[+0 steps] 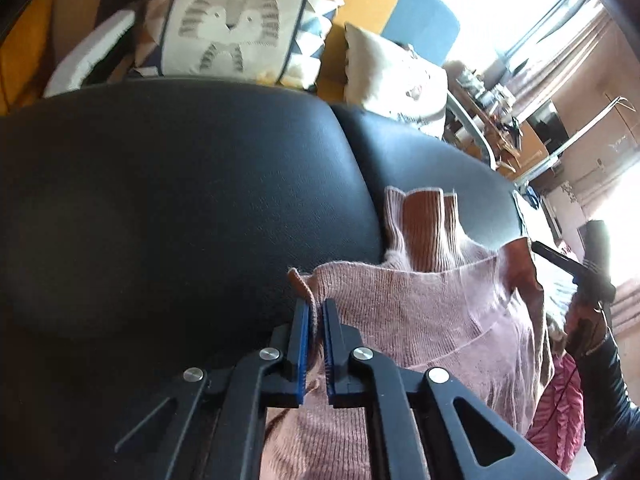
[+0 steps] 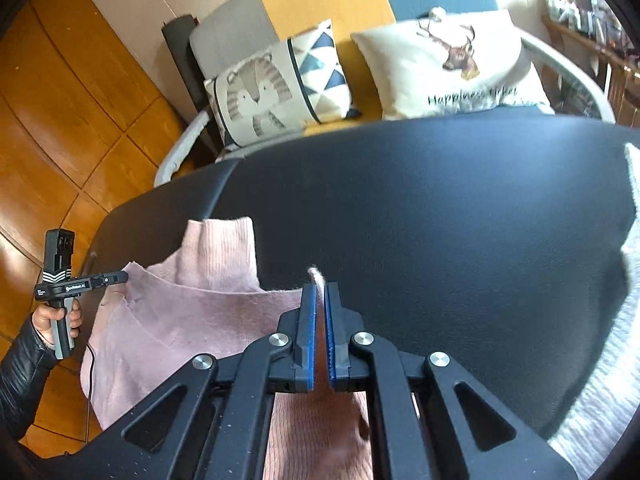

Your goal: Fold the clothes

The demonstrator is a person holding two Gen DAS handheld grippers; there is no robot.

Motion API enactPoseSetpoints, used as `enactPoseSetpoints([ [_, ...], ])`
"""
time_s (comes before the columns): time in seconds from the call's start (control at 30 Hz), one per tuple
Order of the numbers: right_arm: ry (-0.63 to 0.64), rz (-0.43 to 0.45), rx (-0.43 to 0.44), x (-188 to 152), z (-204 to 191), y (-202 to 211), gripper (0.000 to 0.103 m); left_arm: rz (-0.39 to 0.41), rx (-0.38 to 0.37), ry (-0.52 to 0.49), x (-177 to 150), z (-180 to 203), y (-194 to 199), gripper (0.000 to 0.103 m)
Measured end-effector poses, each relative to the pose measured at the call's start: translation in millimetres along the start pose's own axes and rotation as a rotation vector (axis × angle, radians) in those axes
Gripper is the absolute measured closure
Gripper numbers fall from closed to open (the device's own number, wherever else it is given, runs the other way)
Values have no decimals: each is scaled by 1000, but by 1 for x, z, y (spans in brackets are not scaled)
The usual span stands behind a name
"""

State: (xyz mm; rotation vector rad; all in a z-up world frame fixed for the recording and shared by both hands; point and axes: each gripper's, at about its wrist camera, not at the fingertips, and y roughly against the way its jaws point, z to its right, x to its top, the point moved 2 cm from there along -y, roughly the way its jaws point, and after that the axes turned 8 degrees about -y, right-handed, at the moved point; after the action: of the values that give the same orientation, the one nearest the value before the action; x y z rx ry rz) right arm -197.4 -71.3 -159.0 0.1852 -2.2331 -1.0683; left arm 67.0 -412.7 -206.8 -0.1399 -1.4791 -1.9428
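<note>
Black leather-look padding (image 1: 168,184) filled most of both views, with printed cushions (image 2: 280,88) on a sofa behind it, and the pink ribbed sweater (image 1: 432,320) hung over its near edge, turtleneck collar (image 1: 424,228) lying up on the padding. Both tools were clamped on knit: the left gripper (image 1: 315,312) pinched one shoulder corner and the right gripper (image 2: 321,300) the other, a tuft poking past its blue pads. It looked light, limp and stretchy (likely to sag and slide on that slick surface), so holding the thicker shoulder seams seemed the sound choice.
</note>
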Motion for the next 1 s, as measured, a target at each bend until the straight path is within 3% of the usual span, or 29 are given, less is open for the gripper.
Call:
enactPoseSetpoints([
  [0.33,-4,-16,25,-9,0,13,96,65,-11,-55,-7,20,31,98],
  [0.47,-62,-20,-10,2,22,6,60,66,-11,-49,-8,21,30,98],
  [0.53,-64,-37,-9,7,28,0,48,67,-13,-46,-7,22,28,98],
  [0.7,-55,-157,19,13,28,-36,48,64,-17,-35,-8,22,25,98],
  [0.73,-51,-183,22,14,28,-44,58,64,-18,-33,-9,22,24,98],
  [0.77,-40,-195,22,13,27,-49,89,63,-17,-32,-10,22,24,98],
  [0.8,-29,-203,23,12,25,-53,99,63,-16,-30,-11,22,25,98],
  [1.0,70,-105,79,4,-3,-17,100,79,-17,-28,-14,23,34,98],
])
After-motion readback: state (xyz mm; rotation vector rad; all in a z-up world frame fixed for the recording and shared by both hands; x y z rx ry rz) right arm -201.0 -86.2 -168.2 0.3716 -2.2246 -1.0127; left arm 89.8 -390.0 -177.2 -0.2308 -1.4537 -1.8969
